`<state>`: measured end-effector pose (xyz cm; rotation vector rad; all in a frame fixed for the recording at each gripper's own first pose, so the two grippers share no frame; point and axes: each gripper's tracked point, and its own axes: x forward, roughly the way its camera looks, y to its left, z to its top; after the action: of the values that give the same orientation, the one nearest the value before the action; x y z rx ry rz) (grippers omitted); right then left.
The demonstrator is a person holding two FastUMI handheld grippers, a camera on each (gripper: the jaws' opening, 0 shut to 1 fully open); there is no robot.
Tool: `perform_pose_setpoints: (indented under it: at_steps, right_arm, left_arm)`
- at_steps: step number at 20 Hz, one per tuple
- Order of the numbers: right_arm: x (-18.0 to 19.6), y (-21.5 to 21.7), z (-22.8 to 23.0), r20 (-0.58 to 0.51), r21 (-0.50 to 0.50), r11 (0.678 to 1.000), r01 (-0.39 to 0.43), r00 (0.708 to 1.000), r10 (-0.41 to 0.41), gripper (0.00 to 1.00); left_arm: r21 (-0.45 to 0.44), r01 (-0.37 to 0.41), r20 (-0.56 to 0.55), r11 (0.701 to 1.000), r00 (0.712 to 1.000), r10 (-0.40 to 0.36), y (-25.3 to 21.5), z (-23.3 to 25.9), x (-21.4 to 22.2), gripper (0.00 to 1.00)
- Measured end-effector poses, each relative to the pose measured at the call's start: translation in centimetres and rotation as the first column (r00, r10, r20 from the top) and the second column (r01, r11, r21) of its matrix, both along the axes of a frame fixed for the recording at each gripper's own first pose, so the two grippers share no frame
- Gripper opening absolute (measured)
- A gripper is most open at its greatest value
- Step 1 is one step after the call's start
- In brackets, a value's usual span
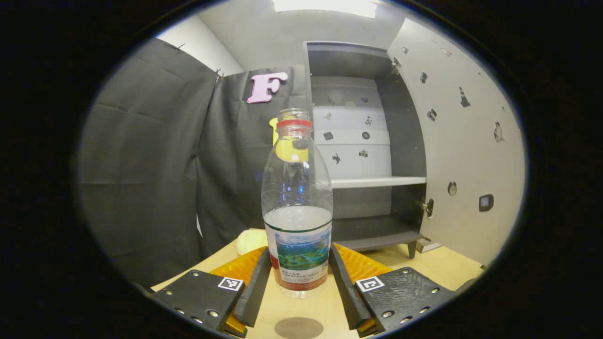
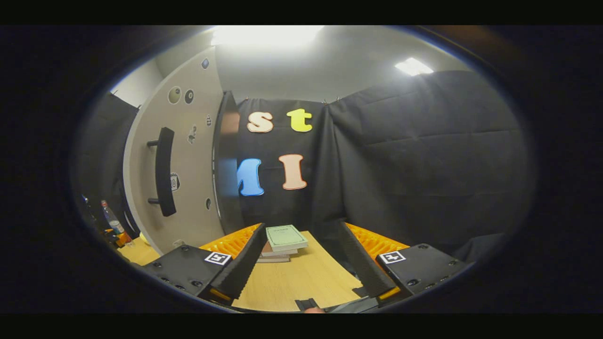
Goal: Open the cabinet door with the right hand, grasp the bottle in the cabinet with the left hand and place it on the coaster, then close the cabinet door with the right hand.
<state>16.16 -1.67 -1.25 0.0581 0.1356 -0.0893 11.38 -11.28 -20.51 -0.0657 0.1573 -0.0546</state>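
Observation:
A clear plastic bottle (image 1: 297, 212) with a red cap ring, a picture label and some water stands upright between the fingers of my left gripper (image 1: 299, 263), which is shut on its label. A round brownish coaster (image 1: 298, 327) lies on the wooden table just in front of the bottle's base, nearer the camera. Behind it the cabinet (image 1: 367, 155) stands open, with its pale door (image 1: 461, 141) swung out to the right. In the right gripper view my right gripper (image 2: 302, 235) is open and holds nothing. The door's black handle (image 2: 165, 172) is to its left, and the bottle (image 2: 112, 220) looks small at the far left.
A stack of books (image 2: 285, 242) lies on the table (image 2: 301, 278) ahead of the right gripper. A pale yellow rounded object (image 1: 249, 241) sits on the table left of the bottle. Black cloth walls close in the booth.

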Motion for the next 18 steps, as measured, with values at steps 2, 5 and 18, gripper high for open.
perform_pose_setpoints:
  at_steps: [2, 5, 18]
  right_arm:
    - [-0.4, -0.1, 0.0, -0.006, -0.026, 1.000, 0.006, 1.000, -0.006, 0.93]
    - [-0.6, 0.1, 0.2, -0.007, -0.045, 0.999, 0.007, 1.000, -0.008, 0.98]
    - [-0.9, 2.6, 0.6, 0.003, -0.121, 0.991, -0.061, 0.998, 0.062, 0.99]
  left_arm:
    - [0.001, -0.001, -0.023, 1.000, 1.000, 0.001, 0.1, -2.2, -0.6, 0.69]
    - [-0.007, -0.005, -0.047, 1.000, 0.999, 0.004, 0.1, -5.0, -1.0, 0.69]
    - [-0.009, -0.049, -0.172, 0.999, 0.984, 0.047, 0.6, -15.6, -3.8, 0.69]
